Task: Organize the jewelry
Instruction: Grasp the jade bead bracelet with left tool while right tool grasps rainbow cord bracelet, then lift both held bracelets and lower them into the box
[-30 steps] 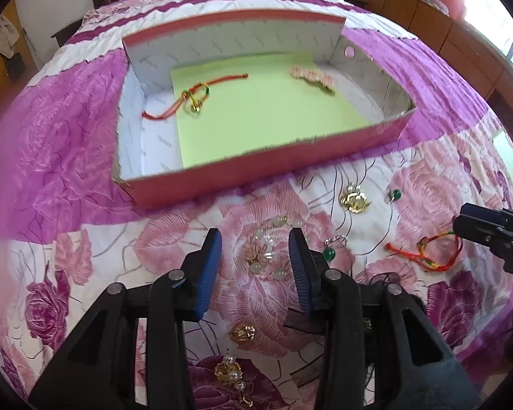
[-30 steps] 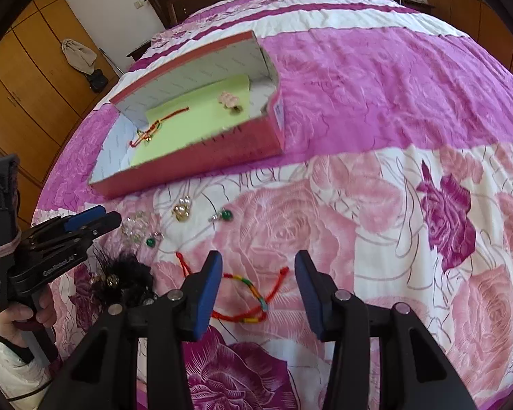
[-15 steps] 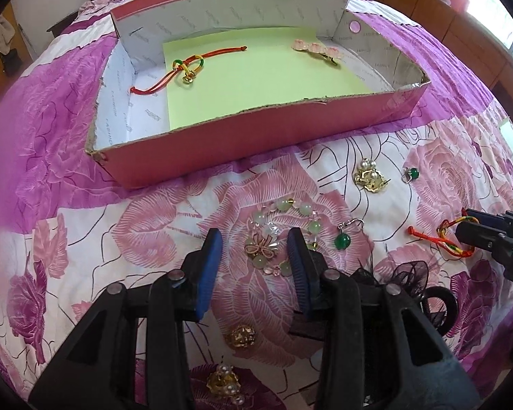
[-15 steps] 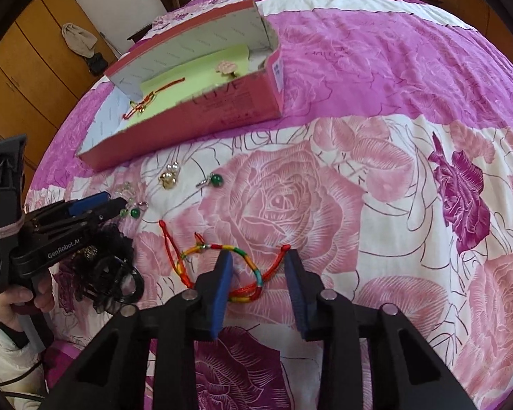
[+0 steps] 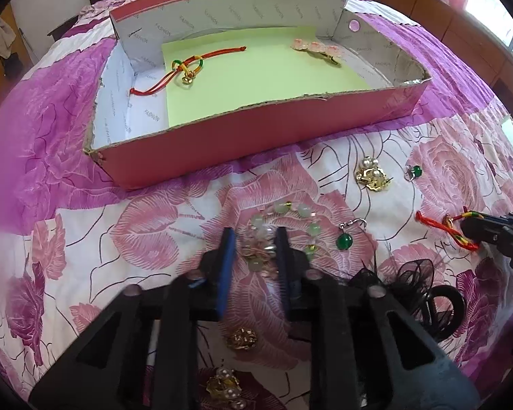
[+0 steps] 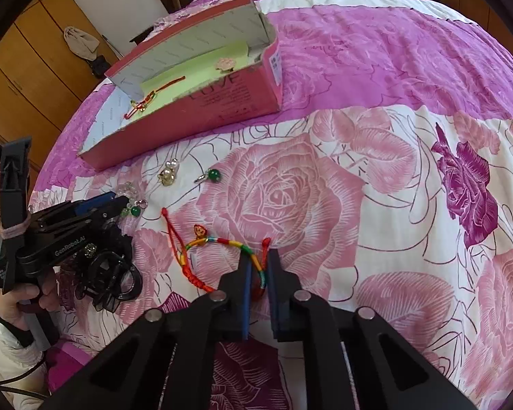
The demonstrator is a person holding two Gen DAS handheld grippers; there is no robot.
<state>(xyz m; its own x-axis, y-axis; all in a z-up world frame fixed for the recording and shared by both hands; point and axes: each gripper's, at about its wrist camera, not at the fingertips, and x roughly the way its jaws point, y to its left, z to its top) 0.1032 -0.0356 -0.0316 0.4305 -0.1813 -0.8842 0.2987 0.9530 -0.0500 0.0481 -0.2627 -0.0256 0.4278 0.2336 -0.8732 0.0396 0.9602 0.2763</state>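
Rose-printed bedspread (image 6: 376,78) carries the red box (image 5: 256,136) toward its far edge. Nearer, the left gripper (image 5: 254,244) straddles the bead bracelet (image 5: 284,225), jaws narrowed but not gripping; the right gripper (image 6: 258,273) likewise brackets the woven cord bracelet (image 6: 222,242). Green earrings (image 5: 345,241) lie close by.

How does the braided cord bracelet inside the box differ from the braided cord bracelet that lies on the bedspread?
The bracelet in the box lies on green paper, untouched; the bracelet on the bedspread lies on the rose-print bedspread, with the right hand-held gripper straddling its cord. The boxed one is folded into a small knot-like loop with straight red tails; the other spreads in an open loop. Both are red cords with red, yellow and green braid and a small gold charm.
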